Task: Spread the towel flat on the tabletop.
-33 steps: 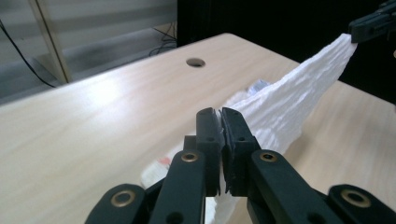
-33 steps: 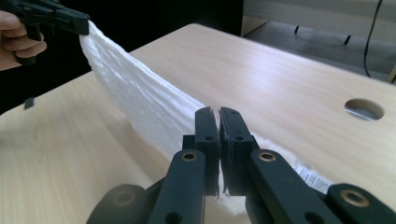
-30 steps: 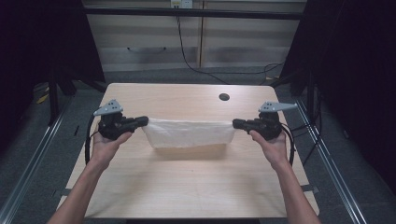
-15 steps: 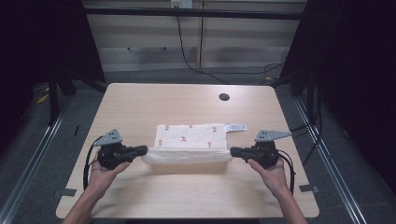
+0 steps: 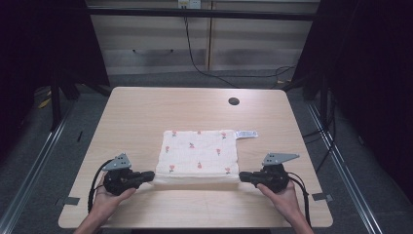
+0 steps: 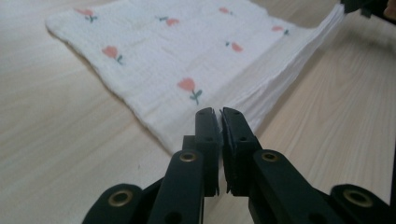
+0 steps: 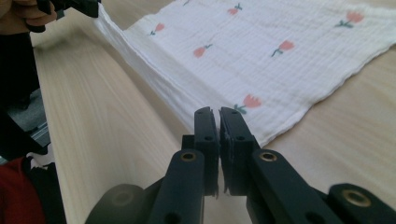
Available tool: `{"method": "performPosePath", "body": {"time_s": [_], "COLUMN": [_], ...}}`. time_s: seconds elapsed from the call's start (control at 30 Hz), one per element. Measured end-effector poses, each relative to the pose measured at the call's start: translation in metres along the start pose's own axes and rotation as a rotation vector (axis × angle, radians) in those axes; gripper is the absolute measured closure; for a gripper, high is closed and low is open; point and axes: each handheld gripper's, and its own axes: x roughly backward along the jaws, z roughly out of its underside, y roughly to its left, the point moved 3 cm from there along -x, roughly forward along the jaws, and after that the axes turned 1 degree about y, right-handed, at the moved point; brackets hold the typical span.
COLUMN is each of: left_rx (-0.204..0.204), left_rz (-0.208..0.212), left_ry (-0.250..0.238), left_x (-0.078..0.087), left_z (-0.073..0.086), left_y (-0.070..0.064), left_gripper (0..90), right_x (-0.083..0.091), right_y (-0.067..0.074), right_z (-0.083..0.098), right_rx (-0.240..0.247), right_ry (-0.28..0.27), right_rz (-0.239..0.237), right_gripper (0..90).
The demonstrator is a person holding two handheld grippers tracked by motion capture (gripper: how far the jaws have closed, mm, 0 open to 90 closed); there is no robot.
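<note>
On pale wood-grain table (image 5: pixel 146 112), crinkled square tulip-print cloth (image 5: pixel 199 151), left tongs (image 5: pixel 152 174) and right tongs (image 5: pixel 242 176) clenched on its near corners

Wooden table (image 5: pixel 146 112) (folded cloth (image 5: pixel 198 148) atop)

Left claw (image 5: pixel 149 176) clamped, low, pointing inward; right claw (image 5: pixel 245 177) clamped, low, pointing inward, hands behind.

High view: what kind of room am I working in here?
Likely a lab or recording booth, not a home: a bare wooden table with a cable hole, dark curtains at both sides, and loose cables on the grey floor behind.
</note>
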Motion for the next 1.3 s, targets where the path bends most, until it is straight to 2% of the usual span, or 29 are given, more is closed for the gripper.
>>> {"method": "performPosePath", "body": {"time_s": [0.13, 0.2, 0.23, 0.27, 0.4, 0.47, 0.6, 0.73, 0.77, 0.8, 0.83, 0.9, 1.03, 1.07, 1.1, 1.2, 1.3], "left_rx": [0.009, -0.004, -0.011, -0.02, -0.011, -0.02, -0.013, -0.003, -0.003, 0.004, 0.011, 0.02, 0.031, 0.036, 0.02, 0.04, 0.045], "left_rz": [0.009, 0.006, -0.003, 0.009, 0.026, 0.037, 0.039, 0.048, 0.05, 0.047, 0.047, 0.035, 0.018, 0.021, -0.007, -0.026, -0.029], "left_ry": [0.012, 0.019, -0.003, -0.001, 0.037, 0.062, 0.053, 0.04, 0.037, 0.028, 0.004, -0.01, -0.016, -0.015, 0.013, 0.035, 0.049], "left_x": [-0.001, 0.0, 0.002, 0.003, 0.002, 0.002, 0.005, 0.006, 0.007, 0.007, 0.01, 0.011, 0.008, 0.005, -0.003, -0.021, -0.035], "left_z": [0.006, 0.007, 0.009, 0.011, 0.02, 0.026, 0.027, 0.024, 0.023, 0.021, 0.017, 0.012, 0.004, 0.001, -0.004, -0.015, -0.024], "left_y": [-0.003, -0.006, -0.009, -0.015, -0.02, -0.026, -0.027, -0.027, -0.026, -0.025, -0.023, -0.018, -0.01, -0.006, 0.001, 0.015, 0.022], "left_gripper": [85.5, 85.3, 85.3, 85.2, 84.6, 83.8, 81.6, 78.0, 77.9, 73.6, 73.5, 72.9, 71.2, 71.3, 71.6, 71.9, 74.5], "right_x": [-0.002, -0.001, -0.001, -0.001, -0.001, 0.001, 0.004, 0.009, 0.012, 0.013, 0.012, 0.012, 0.008, 0.003, 0.001, -0.014, -0.03], "right_y": [0.005, 0.005, 0.005, 0.006, 0.008, 0.01, 0.014, 0.013, 0.013, 0.012, 0.01, 0.009, 0.005, 0.002, 0.001, -0.006, -0.015], "right_z": [0.009, 0.012, 0.012, 0.015, 0.021, 0.026, 0.032, 0.033, 0.033, 0.031, 0.031, 0.028, 0.023, 0.017, 0.015, 0.006, -0.003], "right_rx": [-0.006, -0.012, -0.012, -0.018, -0.026, -0.03, -0.025, -0.034, -0.037, -0.04, -0.038, -0.036, -0.026, -0.024, -0.021, -0.004, 0.002], "right_ry": [0.02, 0.023, 0.023, 0.026, 0.036, 0.042, 0.049, 0.032, 0.025, 0.017, 0.016, 0.018, 0.013, 0.021, 0.024, 0.055, 0.068], "right_rz": [-0.006, -0.008, -0.008, -0.007, -0.013, -0.019, -0.015, -0.015, -0.008, -0.005, -0.005, -0.003, 0.002, 0.003, 0.003, 0.017, 0.024], "right_gripper": [86.3, 86.1, 86.1, 86.0, 85.8, 85.2, 82.8, 80.6, 80.3, 79.0, 79.0, 78.5, 76.9, 76.1, 76.0, 74.8, 74.7]}}
